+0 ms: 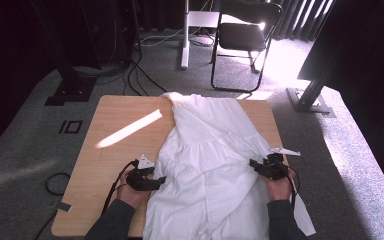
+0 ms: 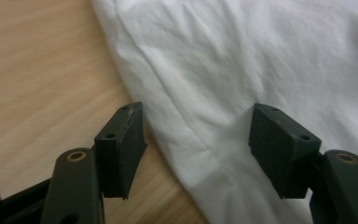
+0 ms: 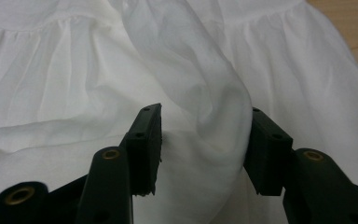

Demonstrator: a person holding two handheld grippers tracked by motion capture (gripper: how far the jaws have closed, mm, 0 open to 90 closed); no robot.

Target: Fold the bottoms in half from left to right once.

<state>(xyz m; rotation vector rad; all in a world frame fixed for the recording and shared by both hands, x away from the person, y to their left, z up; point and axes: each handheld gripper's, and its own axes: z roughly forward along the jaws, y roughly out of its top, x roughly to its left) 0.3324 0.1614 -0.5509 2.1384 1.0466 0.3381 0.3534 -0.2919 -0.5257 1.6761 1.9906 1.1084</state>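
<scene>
Left hand-held gripper [image 2: 198, 149] open wide, straddling white dress [image 2: 242, 70] edge on table [image 2: 37, 84]. Right hand-held gripper [image 3: 205, 149] half open around raised fold, unpinched.

Bare wooden surface [image 1: 115, 150] lies open across the frame's left; the white dress [image 1: 210, 150] blankets the centre and right, spilling over the lower edge.
</scene>
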